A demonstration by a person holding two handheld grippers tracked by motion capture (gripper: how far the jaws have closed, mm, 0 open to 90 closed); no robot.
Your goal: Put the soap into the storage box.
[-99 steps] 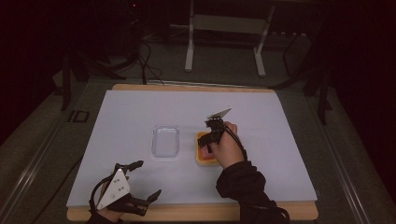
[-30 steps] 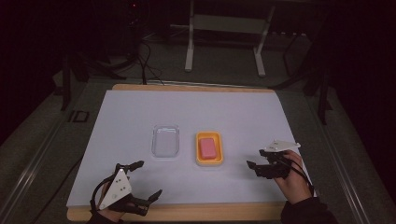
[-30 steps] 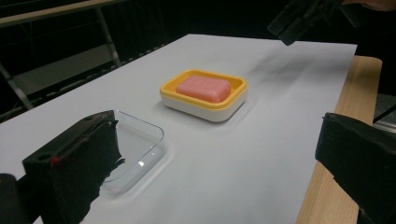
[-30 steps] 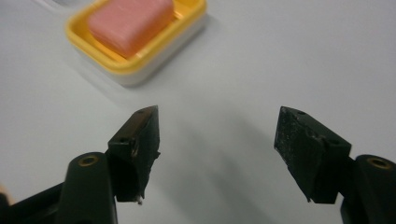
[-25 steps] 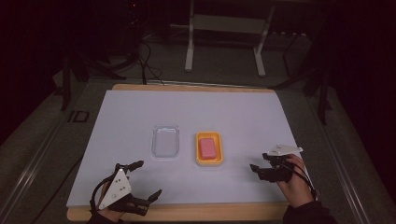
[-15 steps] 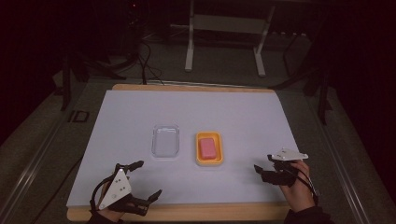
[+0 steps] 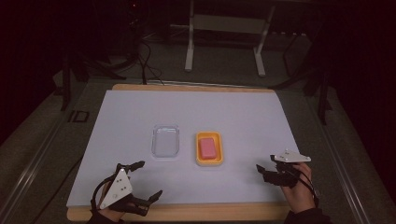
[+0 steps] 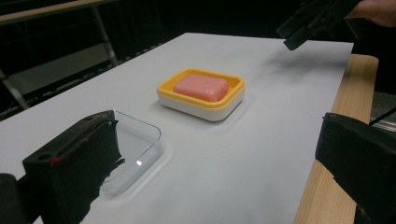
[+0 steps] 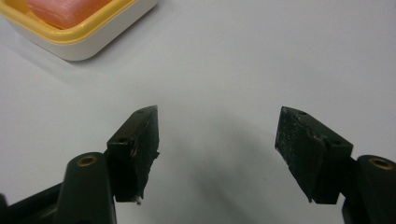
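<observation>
R gripper (image 7: 266,171) jaws spread wide, nothing betw. them, over bare white sheet (image 7: 261,121) near table's front R edge. L gripper (image 7: 142,182) jaws also wide apart, empty, at front L edge by the wooden table (image 7: 196,212) lip. Pink soap bar (image 7: 208,148) sits in yellow dish (image 7: 209,161) (white underside, per L gripper view) mid-sheet. Clear plastic tray (image 7: 165,141) just beside dish on its L, apart, not touching. Metal stand legs (image 7: 189,46) on floor beyond table.
</observation>
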